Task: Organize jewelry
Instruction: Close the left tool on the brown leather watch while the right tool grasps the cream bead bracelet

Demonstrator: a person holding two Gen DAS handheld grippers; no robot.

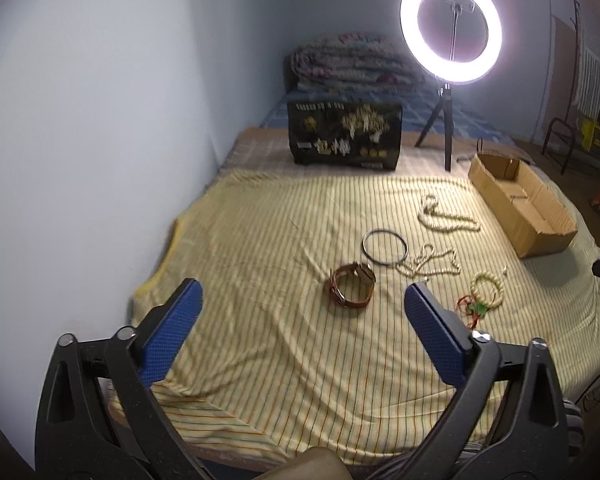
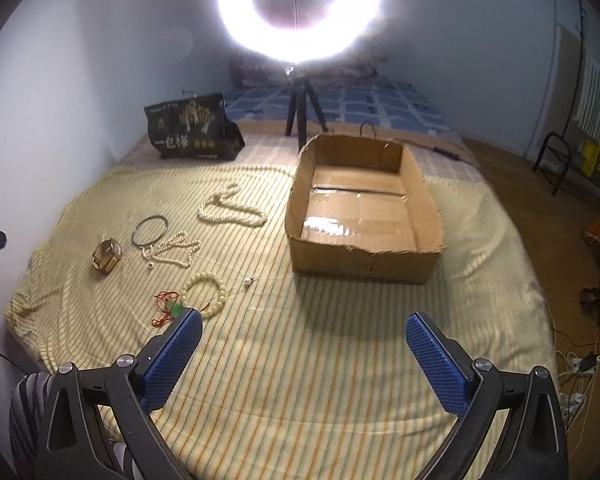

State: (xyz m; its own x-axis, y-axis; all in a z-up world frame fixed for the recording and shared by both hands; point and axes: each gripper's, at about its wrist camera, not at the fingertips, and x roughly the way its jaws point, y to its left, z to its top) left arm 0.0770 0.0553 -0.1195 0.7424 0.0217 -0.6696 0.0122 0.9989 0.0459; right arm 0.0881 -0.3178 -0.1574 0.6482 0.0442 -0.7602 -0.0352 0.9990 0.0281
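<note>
Six or so pieces of jewelry sit loose on my striped sheet (image 2: 300,380) beside the empty cardboard box (image 2: 364,264), both my grippers, left gripper (image 1: 304,304) and right gripper (image 2: 304,336), spread wide holding nothing, so I'm at the first pick, probably lining up on the leather watch (image 1: 350,286)

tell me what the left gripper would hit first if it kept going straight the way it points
Probably the brown leather watch, which lies just ahead between the open left gripper fingers' line on the striped sheet; depth is uncertain, so it might meet the sheet first.
</note>
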